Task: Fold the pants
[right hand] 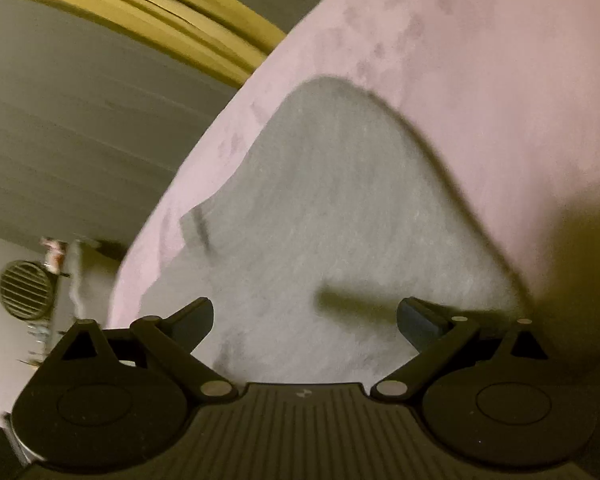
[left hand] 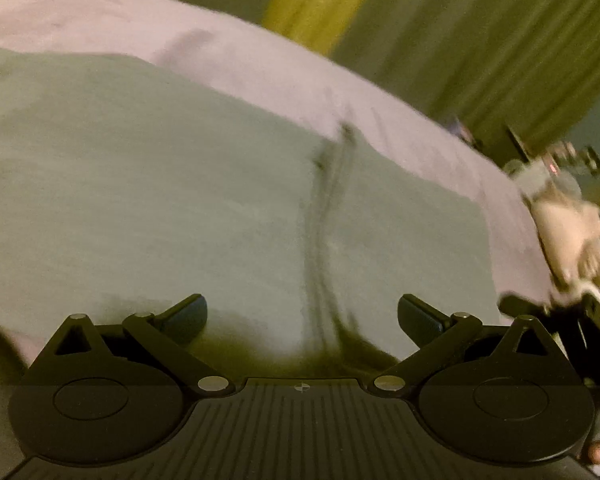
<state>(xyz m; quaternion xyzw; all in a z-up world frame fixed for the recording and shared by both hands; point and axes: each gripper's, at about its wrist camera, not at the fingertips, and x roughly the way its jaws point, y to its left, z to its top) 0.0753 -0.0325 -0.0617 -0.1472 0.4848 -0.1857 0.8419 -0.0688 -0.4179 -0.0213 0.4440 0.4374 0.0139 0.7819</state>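
In the left wrist view the whole picture was smeared by motion, so fine details were hard to read. The black two-finger left gripper point(left hand: 302, 314) had its jaws spread wide, with nothing pinched between them; only the cloth lay below. The pale grey-green soft fabric pants point(left hand: 180, 184) lay flat and filled most of the near and left part of the picture, and their left side was cut off by the frame. A dark line, a seam or a fold, ran down the cloth near the middle, but the blur did not allow me to tell which. The pants rested on a pale pink cloth-covered surface point(left hand: 260, 64), which showed along the far side. At the right edge the other gripper, the right gripper point(left hand: 568, 240), appeared as a pale and black blurred shape, partly cut off. Behind it hung olive-green pleated curtains point(left hand: 480, 40), with a yellow strip beside them.

In the right wrist view the right gripper point(right hand: 305, 314) also had its jaws spread wide and empty above the cloth. A rounded end of the pants point(right hand: 340, 208) lay just in front of it on the pink surface point(right hand: 480, 60). The near right corner was lost in dark shadow. At the far left stood a round slatted vent point(right hand: 26, 290) on a pale wall, and small objects near it were too blurred to name.
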